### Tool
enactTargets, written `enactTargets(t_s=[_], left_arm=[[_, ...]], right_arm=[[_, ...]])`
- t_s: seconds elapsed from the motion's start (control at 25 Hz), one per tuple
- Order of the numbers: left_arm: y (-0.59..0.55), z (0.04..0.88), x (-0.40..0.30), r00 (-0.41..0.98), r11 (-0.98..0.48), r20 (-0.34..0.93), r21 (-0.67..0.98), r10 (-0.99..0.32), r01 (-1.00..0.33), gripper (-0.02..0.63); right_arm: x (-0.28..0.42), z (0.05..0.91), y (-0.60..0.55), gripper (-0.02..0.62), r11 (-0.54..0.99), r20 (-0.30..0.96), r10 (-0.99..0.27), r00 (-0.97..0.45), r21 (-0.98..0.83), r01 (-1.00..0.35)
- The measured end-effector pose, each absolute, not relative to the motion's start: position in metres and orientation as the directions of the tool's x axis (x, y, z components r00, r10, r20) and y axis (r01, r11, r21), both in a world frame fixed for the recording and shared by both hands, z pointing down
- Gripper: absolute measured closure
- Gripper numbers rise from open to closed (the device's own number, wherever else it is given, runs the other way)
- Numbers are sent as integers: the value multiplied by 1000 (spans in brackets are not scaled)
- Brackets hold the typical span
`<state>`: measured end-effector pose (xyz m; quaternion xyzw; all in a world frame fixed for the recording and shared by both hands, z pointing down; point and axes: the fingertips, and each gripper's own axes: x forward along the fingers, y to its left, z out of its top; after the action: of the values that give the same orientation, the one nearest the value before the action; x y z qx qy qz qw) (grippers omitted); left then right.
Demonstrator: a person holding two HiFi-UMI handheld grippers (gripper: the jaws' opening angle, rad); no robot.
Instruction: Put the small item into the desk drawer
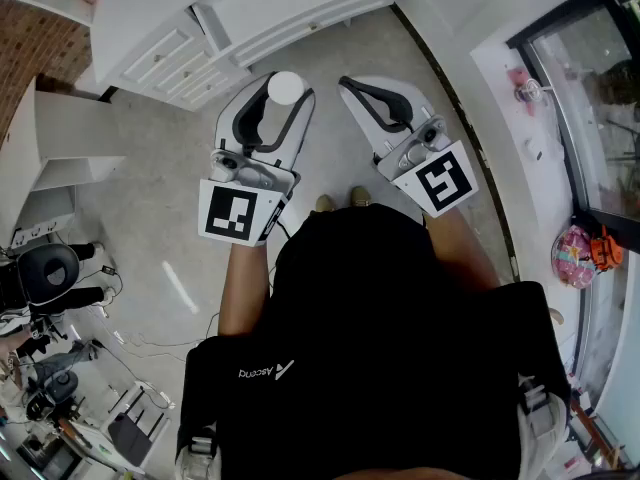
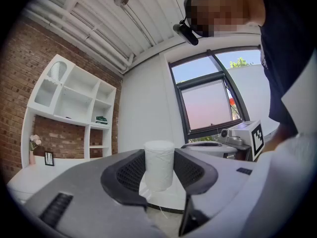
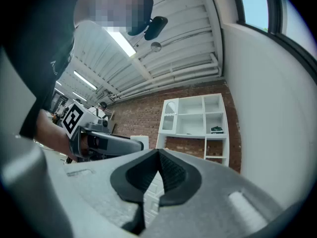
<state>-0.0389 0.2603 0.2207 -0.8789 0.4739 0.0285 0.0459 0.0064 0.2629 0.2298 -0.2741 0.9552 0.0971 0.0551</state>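
A small white spool of thread (image 1: 285, 88) sits upright between the pads of my left gripper (image 1: 283, 98), which is shut on it. In the left gripper view the spool (image 2: 159, 165) fills the gap of the left gripper (image 2: 159, 176), with both black pads touching its sides. My right gripper (image 1: 350, 86) is held beside it, shut with nothing in it; its pads meet in the right gripper view (image 3: 158, 155). A white cabinet with closed drawers (image 1: 180, 53) stands beyond both grippers. The left gripper (image 3: 106, 144) and the spool (image 3: 140, 142) also show in the right gripper view.
A white open shelf unit (image 2: 69, 103) stands against a brick wall (image 3: 143, 113). A large window (image 2: 208, 100) is on the right side, with a pink item (image 1: 572, 256) on its sill. A black chair (image 1: 50, 273) and cables lie at the left on the grey floor (image 1: 330, 48).
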Motion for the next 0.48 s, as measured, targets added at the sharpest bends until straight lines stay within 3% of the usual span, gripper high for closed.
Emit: enactTargets(t_s=[0.48], left_arm=[[260, 219, -72, 565, -564, -114, -43, -817, -825, 433]], right_arm=[[-27, 231, 260, 595, 825, -154, -518, -841, 167, -539]])
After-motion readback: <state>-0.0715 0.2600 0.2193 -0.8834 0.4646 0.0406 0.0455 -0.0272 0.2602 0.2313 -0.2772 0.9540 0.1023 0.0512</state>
